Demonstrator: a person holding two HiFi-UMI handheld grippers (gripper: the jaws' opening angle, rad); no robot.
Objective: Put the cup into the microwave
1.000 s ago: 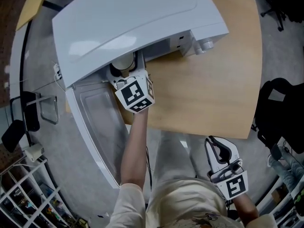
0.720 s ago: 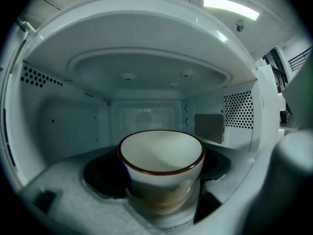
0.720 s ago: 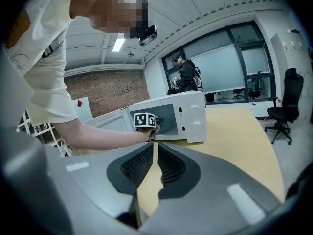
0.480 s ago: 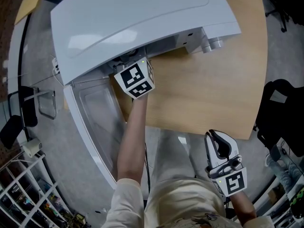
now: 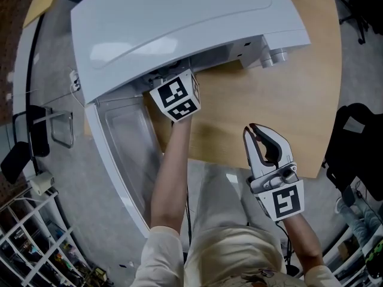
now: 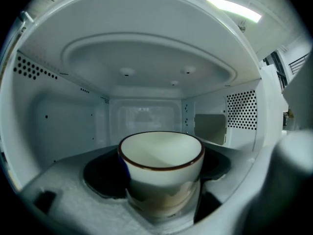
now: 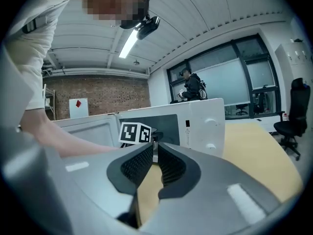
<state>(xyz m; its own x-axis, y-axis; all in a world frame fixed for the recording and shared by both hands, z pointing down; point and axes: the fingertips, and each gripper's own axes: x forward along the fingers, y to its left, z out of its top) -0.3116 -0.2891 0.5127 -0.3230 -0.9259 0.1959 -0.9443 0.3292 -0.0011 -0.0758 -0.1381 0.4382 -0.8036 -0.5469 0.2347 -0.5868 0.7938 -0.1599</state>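
The white cup (image 6: 161,173) with a dark rim stands upright inside the white microwave (image 5: 179,23), over the dark turntable (image 6: 100,177). My left gripper (image 6: 164,199) reaches into the cavity, its jaws wide and closed on the cup's sides. From the head view only that gripper's marker cube (image 5: 175,95) shows at the microwave's mouth; its jaws and the cup are hidden under the roof. My right gripper (image 5: 256,130) hovers over the wooden table's (image 5: 269,100) near edge, shut and empty, pointing at the microwave (image 7: 205,126).
The microwave door (image 5: 122,154) hangs open to the left, toward the person. A black office chair (image 5: 359,136) stands right of the table and a wire rack (image 5: 30,244) at lower left. A person (image 7: 191,87) stands far off by the windows.
The left gripper pushed a little deeper into the microwave, and the cup passed out of the head view. The right gripper moved forward from beside the body to over the table's near edge.
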